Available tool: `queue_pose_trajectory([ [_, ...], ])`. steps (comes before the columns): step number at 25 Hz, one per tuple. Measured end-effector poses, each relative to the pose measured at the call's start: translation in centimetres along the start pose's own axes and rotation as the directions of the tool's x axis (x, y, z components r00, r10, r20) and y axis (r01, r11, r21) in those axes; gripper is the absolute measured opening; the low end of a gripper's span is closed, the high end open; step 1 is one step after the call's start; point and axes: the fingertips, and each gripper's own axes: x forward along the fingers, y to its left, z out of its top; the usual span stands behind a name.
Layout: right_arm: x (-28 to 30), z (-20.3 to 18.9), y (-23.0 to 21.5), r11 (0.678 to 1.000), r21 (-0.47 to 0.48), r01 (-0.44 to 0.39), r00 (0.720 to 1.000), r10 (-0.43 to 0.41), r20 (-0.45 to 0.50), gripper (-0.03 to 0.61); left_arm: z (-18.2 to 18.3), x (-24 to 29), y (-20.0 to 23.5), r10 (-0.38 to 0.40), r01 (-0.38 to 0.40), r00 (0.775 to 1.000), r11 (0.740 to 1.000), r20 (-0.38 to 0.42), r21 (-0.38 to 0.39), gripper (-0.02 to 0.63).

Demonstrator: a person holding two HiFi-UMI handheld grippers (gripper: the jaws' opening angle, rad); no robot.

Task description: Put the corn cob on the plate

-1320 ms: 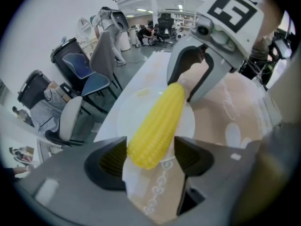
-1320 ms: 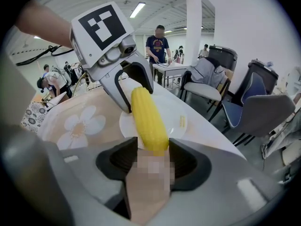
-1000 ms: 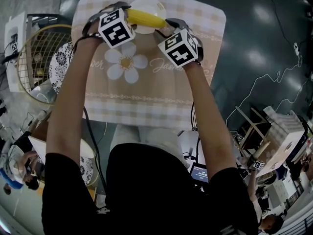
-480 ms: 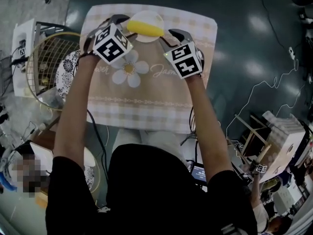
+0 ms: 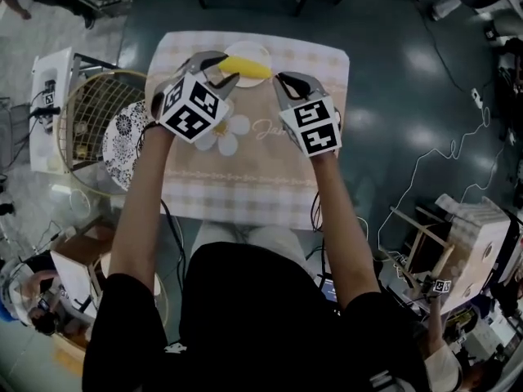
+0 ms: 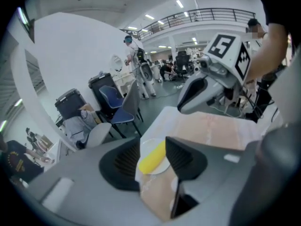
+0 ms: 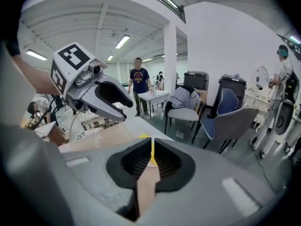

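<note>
**Fingers.** The fingers of the left gripper stand partly spread and are closing. Nothing lies between them: the yellow seen through the gap is the corn cob far beyond, not in a grip. The fingers of the right gripper are closing too and are almost pressed together. Only a narrow slit is left, and it is empty.

**Task object.** The corn cob lies on its side across the white plate. It is free of both grippers, with its ends reaching toward the plate's rim. A long, round object is steadiest laid flat like this, so it has no cause to roll off.

**Grippers.** Both are held above the bench on the person's side of the plate, the left one nearer the plate than the right. Each points obliquely down toward the plate. The two marker cubes flank the plate's near edge, which fits a cob carried by its two ends. Empty fingers held clear of the plate suggest that the placing is complete.

**Surroundings.** The plate sits at the far edge of the checked cloth covering the bench. A daisy print lies between the plate and the person. A wire basket stands off the bench, to the left of the plate, and has no part in the task.
</note>
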Motion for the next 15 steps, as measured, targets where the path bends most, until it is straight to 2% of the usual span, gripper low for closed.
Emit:
queue_pose_trajectory([
  [3,-1.9,0.9,1.0,1.000,0.005,0.010,0.999,-0.010,0.032,0.007,1.3,-2.2,-0.8,0.031,-0.029,0.998,0.999,0.054,-0.030,0.165],
  [7,-4.7,2.8,2.4,1.000,-0.011,0.016,0.996,-0.015,0.090,0.005,2.7,-5.5,-1.5,0.092,-0.081,0.987,0.993,0.129,-0.084,0.095],
  [12,-8.7,6.2,4.0,1.000,-0.017,0.015,0.982,-0.011,0.190,0.005,4.9,-10.1,-2.3,0.155,-0.125,0.964,0.981,0.216,-0.146,0.077],
  [15,-10.7,8.4,5.0,1.000,-0.016,0.005,0.969,-0.001,0.248,0.005,5.9,-12.4,-2.3,0.212,-0.171,0.942,0.970,0.260,-0.172,0.037],
])
